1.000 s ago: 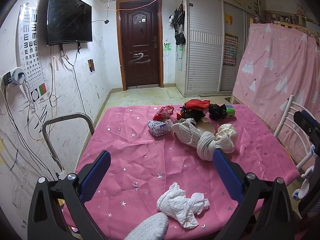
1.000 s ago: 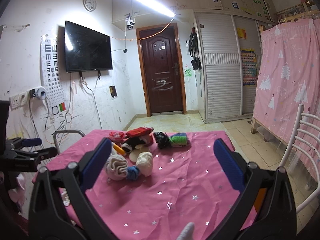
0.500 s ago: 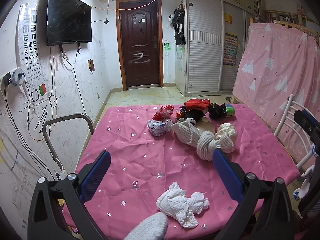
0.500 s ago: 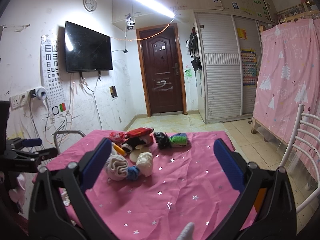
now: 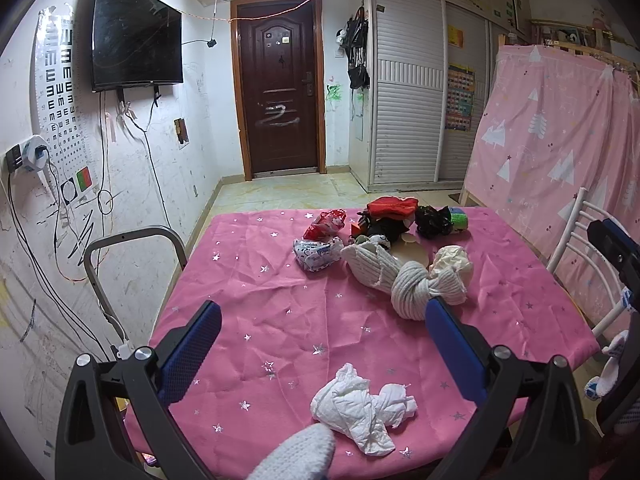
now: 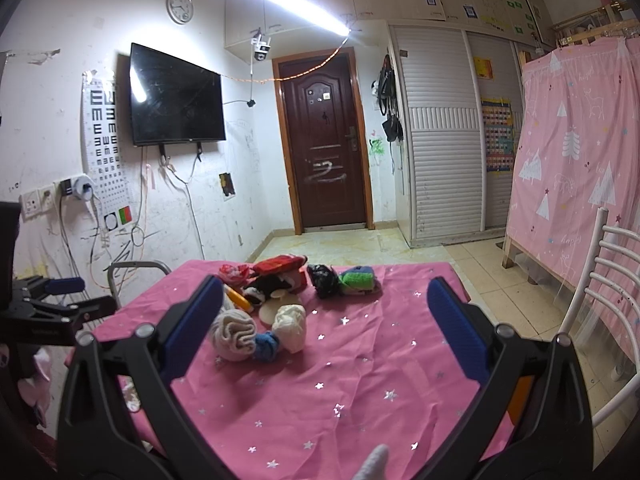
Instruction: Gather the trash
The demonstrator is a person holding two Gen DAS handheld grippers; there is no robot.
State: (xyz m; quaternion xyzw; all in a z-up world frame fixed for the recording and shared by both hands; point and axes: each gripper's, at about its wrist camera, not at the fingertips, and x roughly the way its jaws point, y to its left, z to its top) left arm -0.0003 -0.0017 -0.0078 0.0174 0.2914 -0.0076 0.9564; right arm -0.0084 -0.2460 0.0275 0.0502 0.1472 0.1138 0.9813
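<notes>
The surface (image 5: 280,320) is covered by creased pink cloth sprinkled with shiny silver stars. Crumpled white paper (image 5: 360,404) is seen at six o'clock. Ribbed grey knit (image 5: 408,292) is bunched toward two o'clock, beside a glossy printed plastic wrapper (image 5: 316,254). The jaws are faced with matt, finely textured blue pads (image 5: 188,352) on black plastic.

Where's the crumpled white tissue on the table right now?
In the left wrist view, the crumpled white tissue lies near the front edge of the pink tablecloth, between the open left tongs, well in front of the knotted grey sock.
</notes>
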